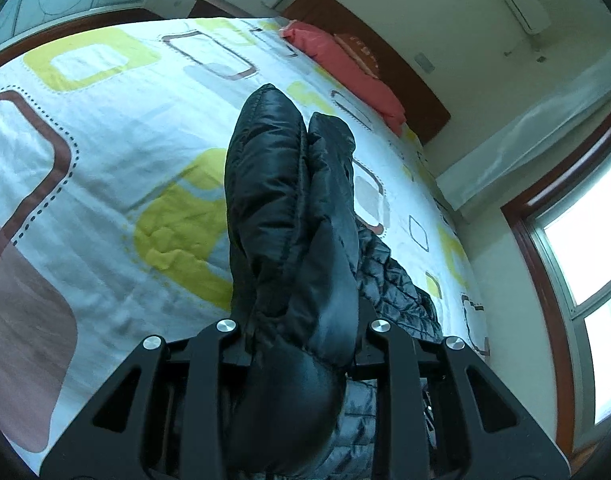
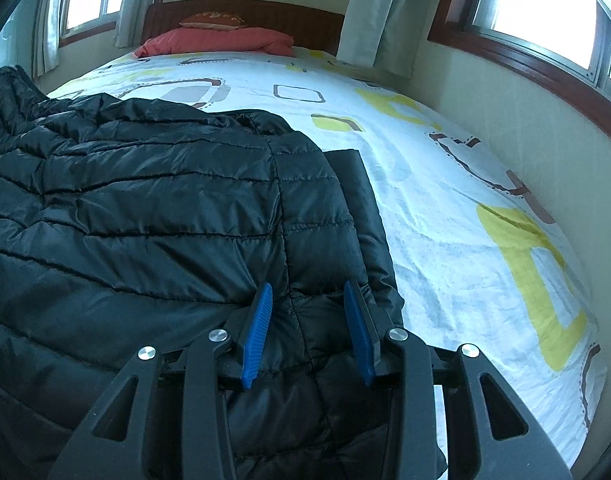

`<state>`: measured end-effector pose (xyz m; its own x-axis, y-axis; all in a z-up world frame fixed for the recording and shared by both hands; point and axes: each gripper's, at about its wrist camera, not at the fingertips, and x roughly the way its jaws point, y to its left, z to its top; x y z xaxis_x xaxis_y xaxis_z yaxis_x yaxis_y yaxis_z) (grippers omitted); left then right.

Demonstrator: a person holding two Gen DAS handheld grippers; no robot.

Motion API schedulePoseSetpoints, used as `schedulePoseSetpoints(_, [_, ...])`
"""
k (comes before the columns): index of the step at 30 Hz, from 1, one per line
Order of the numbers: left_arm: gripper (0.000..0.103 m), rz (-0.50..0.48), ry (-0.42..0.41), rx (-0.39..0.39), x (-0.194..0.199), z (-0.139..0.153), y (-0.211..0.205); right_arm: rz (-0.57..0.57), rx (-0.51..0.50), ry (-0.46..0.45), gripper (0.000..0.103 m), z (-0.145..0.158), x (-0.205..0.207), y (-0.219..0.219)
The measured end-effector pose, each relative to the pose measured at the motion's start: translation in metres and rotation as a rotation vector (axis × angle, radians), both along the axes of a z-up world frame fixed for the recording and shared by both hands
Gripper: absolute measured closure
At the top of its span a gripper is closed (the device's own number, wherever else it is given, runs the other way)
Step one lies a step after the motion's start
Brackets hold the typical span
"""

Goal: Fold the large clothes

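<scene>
A black puffy jacket lies on the bed. The right gripper has blue fingers, one on each side of a fold of the jacket, squeezing it. A red pillow sits by the headboard.

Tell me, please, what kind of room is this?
Most likely a bedroom: a wide bed under a patterned sheet, a red pillow against a wooden headboard, and curtained windows.
</scene>
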<state>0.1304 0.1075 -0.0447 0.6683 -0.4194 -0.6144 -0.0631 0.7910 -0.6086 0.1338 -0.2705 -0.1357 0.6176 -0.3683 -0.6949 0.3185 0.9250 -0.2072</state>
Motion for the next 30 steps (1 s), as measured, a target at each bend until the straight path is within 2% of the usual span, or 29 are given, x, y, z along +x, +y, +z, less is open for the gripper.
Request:
schedulePoseSetpoints(12, [0.076, -0.05, -0.032, 0.09, 0.002, 0.013, -0.03, -0.002, 0.007, -0.006, 0.065, -0.001, -0.002, -0.001])
schedulePoseSetpoints(21, [0.076, -0.145, -0.083, 0.231, -0.005, 0.021, -0.078, -0.004, 0.015, -0.011, 0.065, -0.002, -0.002, 0.001])
schedulePoseSetpoints(30, [0.076, -0.233, -0.118, 0.337, -0.011, 0.02, -0.126, -0.01, 0.031, -0.018, 0.065, -0.002, -0.002, 0.004])
